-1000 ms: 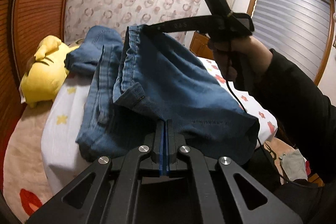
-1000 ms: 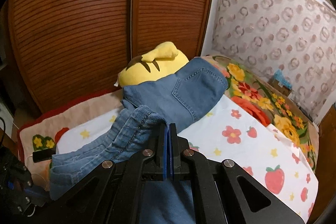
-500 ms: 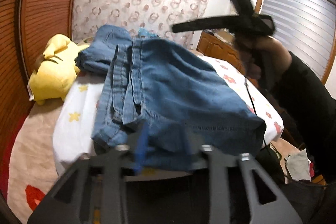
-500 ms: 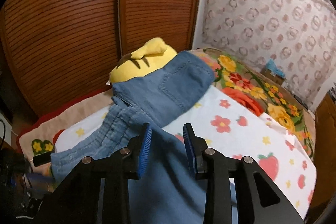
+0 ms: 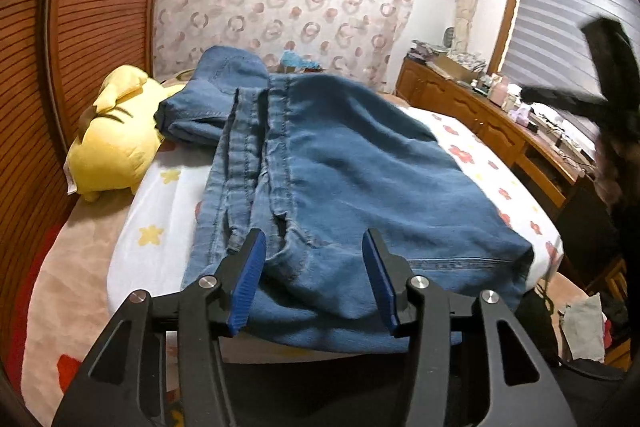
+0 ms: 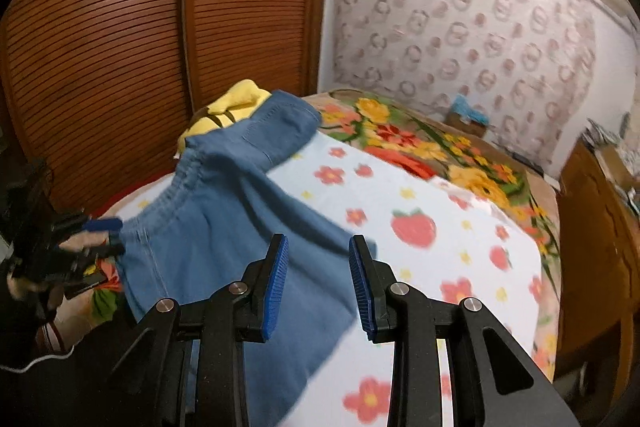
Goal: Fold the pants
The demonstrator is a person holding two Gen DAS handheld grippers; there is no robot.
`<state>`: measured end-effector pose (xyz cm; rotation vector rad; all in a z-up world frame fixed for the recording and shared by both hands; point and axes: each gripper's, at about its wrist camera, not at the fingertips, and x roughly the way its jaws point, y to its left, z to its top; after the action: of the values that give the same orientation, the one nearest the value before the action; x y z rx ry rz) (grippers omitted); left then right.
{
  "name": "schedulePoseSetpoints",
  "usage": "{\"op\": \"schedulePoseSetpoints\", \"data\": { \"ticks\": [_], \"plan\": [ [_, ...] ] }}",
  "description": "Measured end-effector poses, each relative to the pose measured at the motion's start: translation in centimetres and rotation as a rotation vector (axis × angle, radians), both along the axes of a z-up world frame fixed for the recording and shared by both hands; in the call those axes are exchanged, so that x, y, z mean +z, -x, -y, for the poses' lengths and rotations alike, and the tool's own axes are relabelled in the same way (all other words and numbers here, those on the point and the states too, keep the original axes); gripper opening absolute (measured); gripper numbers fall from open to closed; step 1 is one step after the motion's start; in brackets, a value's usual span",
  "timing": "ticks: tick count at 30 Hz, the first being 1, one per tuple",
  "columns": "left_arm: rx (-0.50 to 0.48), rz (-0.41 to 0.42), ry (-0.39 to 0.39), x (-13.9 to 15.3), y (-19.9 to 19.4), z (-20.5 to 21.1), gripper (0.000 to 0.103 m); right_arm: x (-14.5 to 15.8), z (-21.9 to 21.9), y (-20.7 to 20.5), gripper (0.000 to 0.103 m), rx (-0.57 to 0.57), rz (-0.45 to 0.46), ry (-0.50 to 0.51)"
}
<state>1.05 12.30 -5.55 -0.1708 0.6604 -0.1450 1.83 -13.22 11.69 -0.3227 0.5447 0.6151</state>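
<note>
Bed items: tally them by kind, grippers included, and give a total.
Denim pants: 1
Yellow plush toy: 1
Flower-print sheet: 1
Grippers, jaws open, nothing between them: 2, left gripper and right gripper
Total: 5

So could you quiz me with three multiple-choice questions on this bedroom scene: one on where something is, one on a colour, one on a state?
1. Where is the yellow plush toy?
A. by the slatted wooden doors
B. on the dresser
C. on the floor

2. What colour are the pants?
A. black
B. blue
C. red

3. How is the left gripper?
A. shut on cloth
B. open
C. out of sight

Key: 1 A, it lies beside the doors; 2 B, blue denim; 3 B, its pads stand apart, having just opened, pinching nothing.
</note>
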Motion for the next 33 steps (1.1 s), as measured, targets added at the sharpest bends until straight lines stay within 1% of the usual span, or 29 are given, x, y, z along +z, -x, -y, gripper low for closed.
{"op": "schedulePoseSetpoints", "data": {
  "ticks": [4, 9, 10, 11, 12, 13, 14, 17, 20, 22, 27, 29, 33],
  "plan": [
    [0.031, -0.026, -0.012, -0.8, -0.4, -0.5, 0.051, -2.1, 1.7, 1.9, 0.032, -0.038, -0.042, -0.013],
    [0.037, -0.039, -0.025, -1.6, -0.6, -0.7, 0.051, -5.5, 2.4, 1.7, 0.032, -0.071, -0.121, -0.033],
    [0.027, -0.037, -0.026, -1.6, -0.6, -0.6, 0.044, -5.9, 3.0, 1.4, 0.032, -0.074, -0.139, -0.041],
    [0.018, -0.035, -0.029, -1.6, -0.6, -0.5, 0.033, -6.2, 2.8, 1.3, 0.032, -0.074, -0.153, -0.05],
    [0.013, -0.033, -0.034, -1.7, -0.5, -0.5, 0.028, -6.6, 2.7, 1.3, 0.032, -0.072, -0.165, -0.06],
    [0.005, -0.03, -0.037, -1.6, -0.4, -0.4, 0.017, -6.7, 2.5, 1.2, 0.032, -0.067, -0.175, -0.068],
    [-0.003, -0.026, -0.037, -1.5, -0.4, -0.3, 0.008, -7.0, 2.4, 1.2, 0.032, -0.062, -0.185, -0.072],
    [-0.008, 0.02, -0.039, -0.4, 0.6, -0.3, 0.007, -7.8, 2.8, 0.9, 0.032, -0.052, -0.209, -0.077],
    [-0.01, 0.039, -0.035, 0.5, 1.5, -0.6, 0.007, -8.1, 2.7, 0.7, 0.032, -0.051, -0.221, -0.084],
    [-0.013, 0.032, -0.047, 0.6, 1.7, -0.6, 0.007, -8.3, 2.9, 0.5, 0.032, -0.051, -0.22, -0.086],
    [-0.006, 0.009, -0.042, -0.3, 1.4, -0.7, 0.007, -7.7, 2.9, -1.1, 0.032, -0.069, -0.196, -0.091],
    [-0.004, -0.005, -0.046, -0.8, 1.2, -0.8, 0.007, -7.6, 2.7, -2.4, 0.032, -0.083, -0.189, -0.086],
    [-0.004, -0.022, -0.045, -1.4, 0.9, -0.9, 0.007, -8.1, 2.5, -6.3, 0.032, -0.12, -0.222, -0.101]
  ]
}}
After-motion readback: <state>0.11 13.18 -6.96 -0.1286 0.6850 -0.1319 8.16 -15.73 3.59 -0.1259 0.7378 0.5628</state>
